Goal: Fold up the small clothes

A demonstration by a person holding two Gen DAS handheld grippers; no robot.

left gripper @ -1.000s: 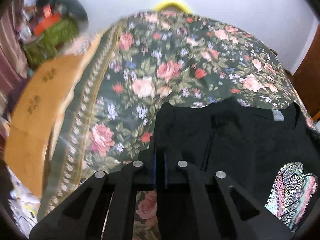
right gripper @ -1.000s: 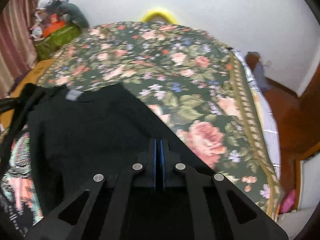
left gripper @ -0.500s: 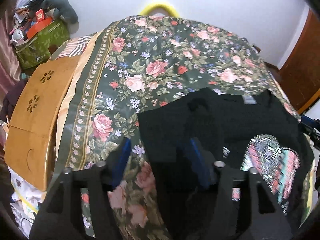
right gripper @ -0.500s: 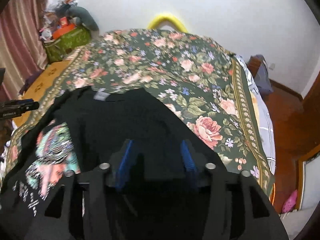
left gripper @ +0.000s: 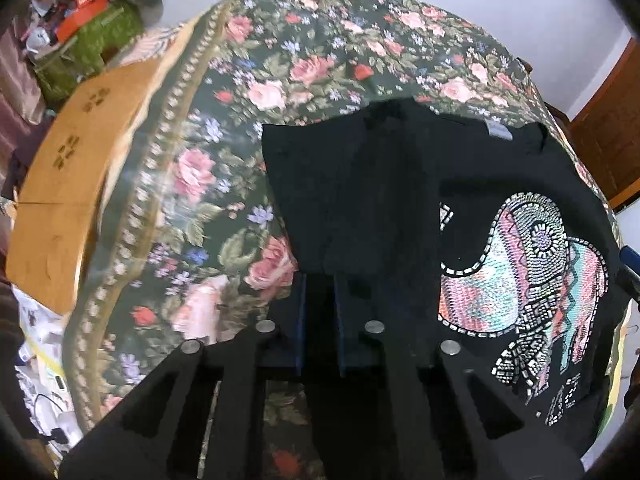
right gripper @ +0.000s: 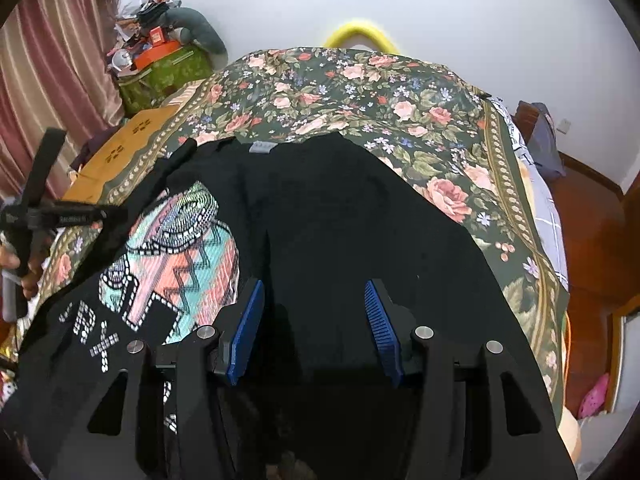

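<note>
A black T-shirt [left gripper: 360, 200] with a colourful beaded print [left gripper: 532, 276] lies on the floral bedspread [left gripper: 280, 80]. Both side parts are folded inward over the middle, and the print shows between them. My left gripper [left gripper: 319, 304] sits at the shirt's near left edge with its blue pads a narrow gap apart; whether cloth is between them is unclear. My right gripper [right gripper: 314, 328] is open above the folded right part of the shirt [right gripper: 340, 220], holding nothing. The left gripper's body also shows in the right wrist view [right gripper: 60, 216].
A wooden board [left gripper: 68, 184] lies along the bed's left side. A green box with clutter [right gripper: 160, 68] stands at the far left corner. A yellow hoop [right gripper: 360, 34] rises behind the bed. The wooden floor [right gripper: 592, 240] lies to the right.
Both grippers, shut on the shirt's sides one second ago, opened and let the folded sides drop. The left gripper's jaws have since narrowed again; the right gripper stays wide open.
</note>
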